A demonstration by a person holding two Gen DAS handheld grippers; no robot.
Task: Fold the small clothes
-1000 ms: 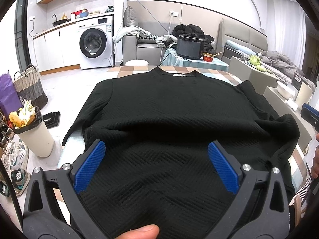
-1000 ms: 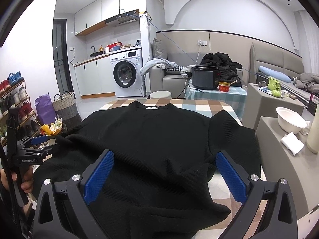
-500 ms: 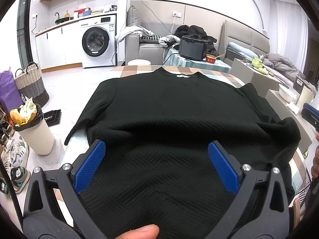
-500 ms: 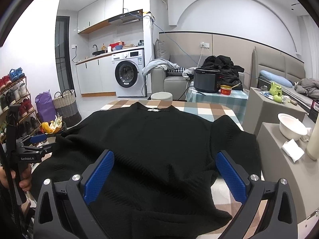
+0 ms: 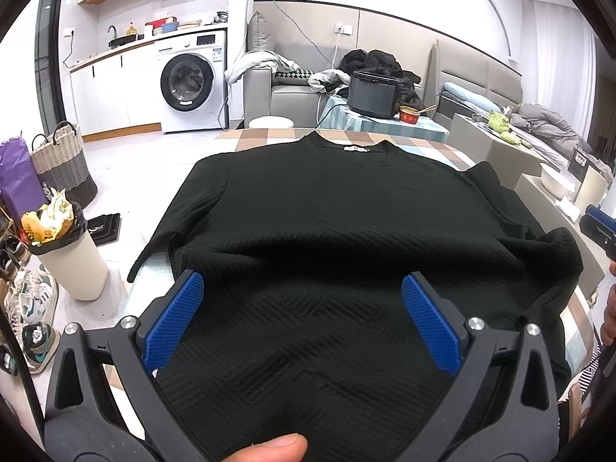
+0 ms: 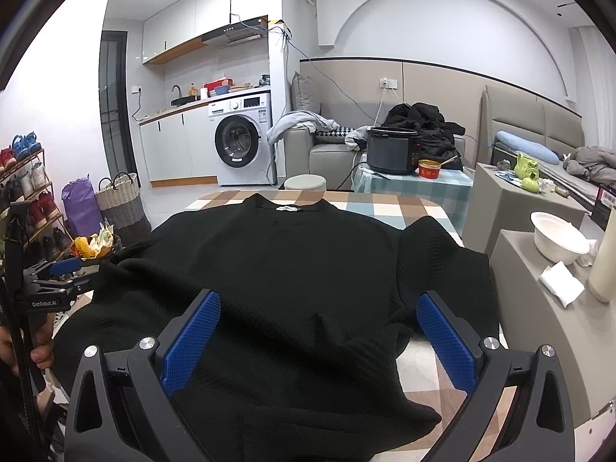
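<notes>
Both tools stand wide, gripping nothing. Left tool (image 5: pixel 302 321) hovers over the near part of the black sweater (image 5: pixel 346 238), its blue pads (image 5: pixel 173 323) spread either side of a raised ridge of cloth; right tool (image 6: pixel 319 340) hangs over the sweater's near right side, close to the rumpled right sleeve (image 6: pixel 442 269).

That sweater lies on the checked worktop (image 6: pixel 385 202), collar (image 6: pixel 296 208) at the far end, body mostly spread, hem toward the person. Its left sleeve (image 5: pixel 154 238) droops past the worktop's edge; the hem end looks bunched rather than flat.

Judging from this, the step in hand is getting a grip for the first fold. Doing it well likely means smoothing the ridge first, then lowering each tool onto a matching point near the hem or sleeve, pinching only the layer meant to move. Equal grips on both sides of the collar line should keep the fold square. Lifting low and slowly would spare the knit from dragging or wrinkling further.
</notes>
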